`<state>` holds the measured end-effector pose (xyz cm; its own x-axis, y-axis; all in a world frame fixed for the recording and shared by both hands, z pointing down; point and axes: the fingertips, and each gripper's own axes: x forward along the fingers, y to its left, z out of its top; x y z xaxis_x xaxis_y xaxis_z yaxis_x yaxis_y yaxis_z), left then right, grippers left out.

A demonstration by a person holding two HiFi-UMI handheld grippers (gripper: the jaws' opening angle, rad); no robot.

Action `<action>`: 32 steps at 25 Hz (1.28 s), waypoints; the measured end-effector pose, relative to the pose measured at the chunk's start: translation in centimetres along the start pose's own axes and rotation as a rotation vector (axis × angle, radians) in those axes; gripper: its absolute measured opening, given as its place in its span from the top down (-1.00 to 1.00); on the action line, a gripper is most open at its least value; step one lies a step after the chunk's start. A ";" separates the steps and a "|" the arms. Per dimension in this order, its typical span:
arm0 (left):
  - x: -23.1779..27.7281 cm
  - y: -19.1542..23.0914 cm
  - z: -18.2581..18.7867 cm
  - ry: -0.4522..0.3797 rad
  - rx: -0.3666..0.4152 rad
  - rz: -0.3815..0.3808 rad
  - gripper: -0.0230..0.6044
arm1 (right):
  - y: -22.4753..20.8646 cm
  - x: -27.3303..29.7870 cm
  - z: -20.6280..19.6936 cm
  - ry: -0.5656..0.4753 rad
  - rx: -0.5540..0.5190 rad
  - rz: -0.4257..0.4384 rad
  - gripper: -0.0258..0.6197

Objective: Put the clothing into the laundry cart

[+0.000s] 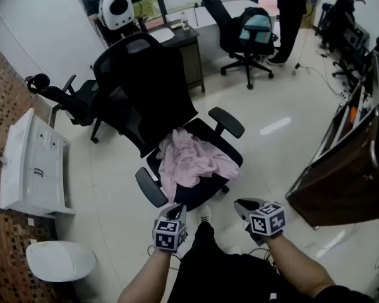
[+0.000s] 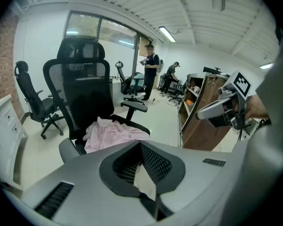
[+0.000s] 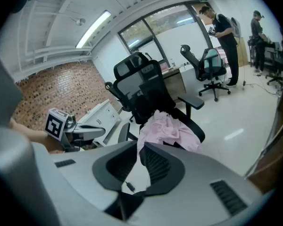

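Claws first: we judge the step in hand to be the reach for the pink clothing (image 1: 191,160). It lies in a crumpled heap on the seat of the black office chair (image 1: 153,84), with one fold spilling toward the front edge.

To do this well, we should spread the jaws before closing in. We would aim for a raised, bunched fold near the middle of the heap rather than a thin edge, and bite deep so the whole garment lifts. The second claw could gather the trailing cloth so it neither drags nor catches on an armrest (image 1: 227,122). The chair probably rolls, so we should come down onto the cloth rather than push against the seat. The brown-sided container at our right (image 1: 341,175) is, we think, the laundry cart, so the carry would swing that way.

Our left claw (image 1: 179,209) and right claw (image 1: 242,204) are both pressed together and empty. They sit just short of the seat, tilted downward, and touch neither the cloth nor the chair.
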<state>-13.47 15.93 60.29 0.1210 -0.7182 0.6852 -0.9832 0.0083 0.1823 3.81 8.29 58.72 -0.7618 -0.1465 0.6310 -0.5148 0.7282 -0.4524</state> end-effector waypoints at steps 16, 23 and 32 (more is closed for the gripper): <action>15.0 16.5 8.8 0.072 0.006 -0.042 0.85 | -4.7 13.5 11.0 0.025 0.082 -0.077 0.72; 22.2 18.5 7.4 0.167 -0.003 -0.047 0.26 | -7.3 16.1 10.1 0.053 0.164 -0.061 0.72; 31.2 22.6 3.7 0.254 -0.067 -0.003 -0.12 | -11.8 21.6 10.0 0.051 0.212 -0.064 0.72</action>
<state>-32.40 -8.83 83.19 0.1623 -0.5205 0.8383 -0.9727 0.0585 0.2246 -10.49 -10.13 71.38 -0.7067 -0.1500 0.6914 -0.6368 0.5607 -0.5293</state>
